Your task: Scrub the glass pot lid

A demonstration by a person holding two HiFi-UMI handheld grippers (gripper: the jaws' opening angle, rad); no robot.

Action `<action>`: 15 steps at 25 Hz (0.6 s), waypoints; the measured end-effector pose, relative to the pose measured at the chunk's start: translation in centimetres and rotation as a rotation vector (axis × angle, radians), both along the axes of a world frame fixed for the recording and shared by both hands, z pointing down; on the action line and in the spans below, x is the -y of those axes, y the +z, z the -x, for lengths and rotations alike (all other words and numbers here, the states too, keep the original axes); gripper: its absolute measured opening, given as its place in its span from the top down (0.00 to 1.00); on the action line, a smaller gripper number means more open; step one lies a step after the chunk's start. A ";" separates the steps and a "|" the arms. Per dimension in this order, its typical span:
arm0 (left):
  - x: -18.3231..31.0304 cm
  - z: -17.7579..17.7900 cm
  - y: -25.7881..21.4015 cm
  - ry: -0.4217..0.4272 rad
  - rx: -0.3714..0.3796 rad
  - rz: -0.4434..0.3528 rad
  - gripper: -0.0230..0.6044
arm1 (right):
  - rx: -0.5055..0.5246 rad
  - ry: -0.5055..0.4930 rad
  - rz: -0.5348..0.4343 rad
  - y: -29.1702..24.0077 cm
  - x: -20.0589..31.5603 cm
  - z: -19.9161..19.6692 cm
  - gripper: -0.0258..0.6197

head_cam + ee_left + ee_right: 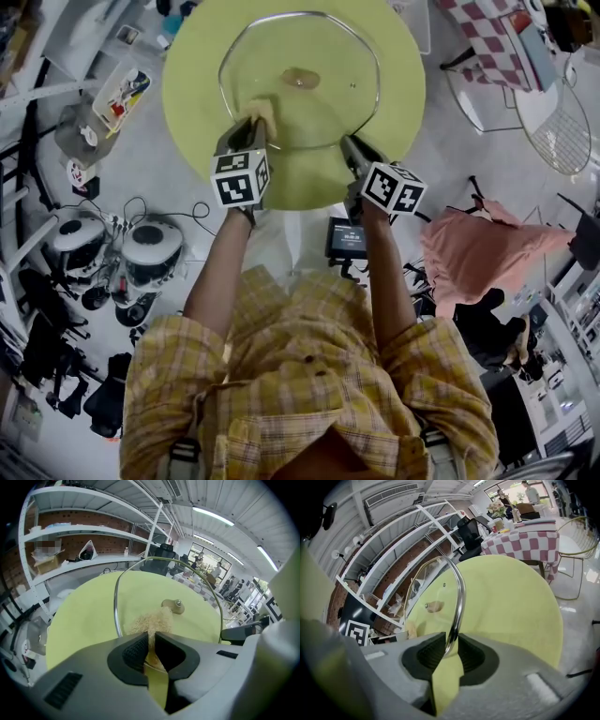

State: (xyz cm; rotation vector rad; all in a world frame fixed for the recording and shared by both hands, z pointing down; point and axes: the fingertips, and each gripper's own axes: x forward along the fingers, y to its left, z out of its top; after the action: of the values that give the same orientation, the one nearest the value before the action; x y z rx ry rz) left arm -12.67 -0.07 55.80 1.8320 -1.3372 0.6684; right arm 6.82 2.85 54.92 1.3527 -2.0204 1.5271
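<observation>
Left gripper view shows my left hand-held gripper (151, 641) clamped tight on one tan, fibrous scrubber (152, 620), which is pressed to the one glass pot lid (192, 625) near its single knob (172, 605). My right hand-held gripper (449, 651) pinches the lid's metal rim (460, 597). The lid sits over the round green desk (192, 89), perhaps tipped slightly.

Bright, even indoor light from ceiling strips (213, 516); strong fisheye warping, dark corners.
</observation>
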 end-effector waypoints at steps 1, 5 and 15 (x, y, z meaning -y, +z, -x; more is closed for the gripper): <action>0.0 -0.1 -0.1 -0.003 -0.007 0.000 0.88 | -0.001 -0.003 0.003 0.0 0.0 -0.1 0.83; 0.2 -0.3 -0.7 -0.017 -0.044 -0.013 0.89 | 0.008 -0.006 -0.012 -0.6 0.3 -0.5 0.83; 0.6 -0.3 -2.6 -0.017 -0.074 -0.059 0.89 | 0.042 0.038 -0.076 -3.3 -0.2 -2.9 0.78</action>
State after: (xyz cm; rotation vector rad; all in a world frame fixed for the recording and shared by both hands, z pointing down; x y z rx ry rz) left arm -12.35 -0.66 53.18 1.8722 -1.3346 0.5521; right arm 9.67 3.09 51.66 1.4062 -2.1096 1.5221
